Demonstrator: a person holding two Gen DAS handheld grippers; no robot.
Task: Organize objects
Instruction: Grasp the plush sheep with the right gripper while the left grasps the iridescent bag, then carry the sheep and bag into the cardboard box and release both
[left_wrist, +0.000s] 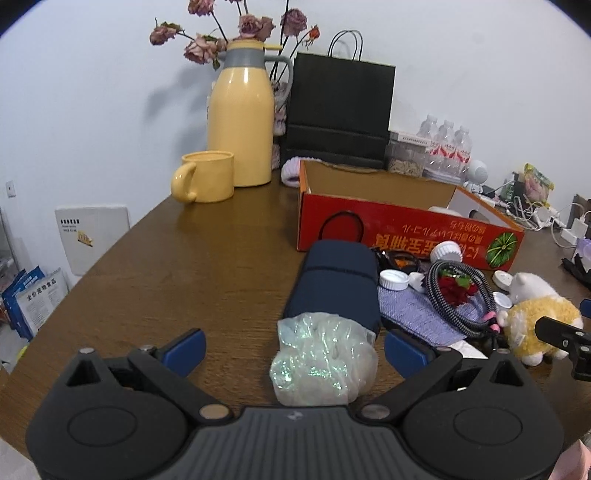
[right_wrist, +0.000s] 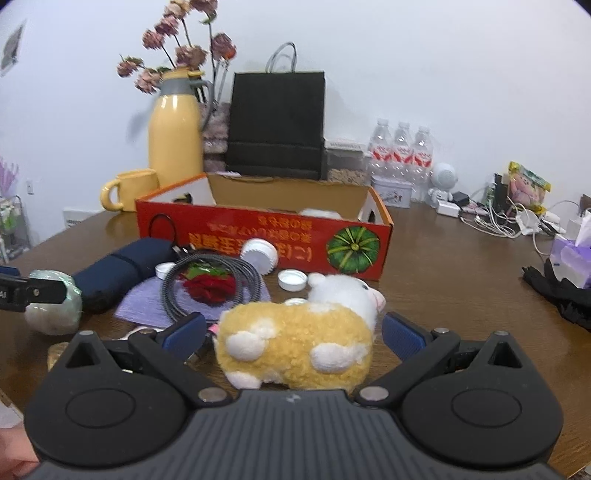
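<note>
A red cardboard box (left_wrist: 369, 229) stands open on the brown table (left_wrist: 207, 258); it also shows in the right wrist view (right_wrist: 258, 236). My left gripper (left_wrist: 295, 349) is open around a crumpled shiny plastic bag (left_wrist: 321, 358), its fingers apart from it. A dark blue folded umbrella (left_wrist: 336, 284) lies just beyond. My right gripper (right_wrist: 293, 332) is open around a yellow and white plush sheep (right_wrist: 295, 332). A braided cable coil (right_wrist: 210, 284), a red rose (right_wrist: 207, 286), a purple cloth (right_wrist: 147, 302) and white caps (right_wrist: 291, 278) lie before the box.
A yellow thermos (left_wrist: 240, 118), yellow mug (left_wrist: 207, 177), black paper bag (left_wrist: 340, 103) and dried flowers stand behind the box. Water bottles (right_wrist: 399, 151), a white toy robot (right_wrist: 443, 181), chargers and cables (right_wrist: 509, 218) sit at the right. Black gloves (right_wrist: 561, 291) lie far right.
</note>
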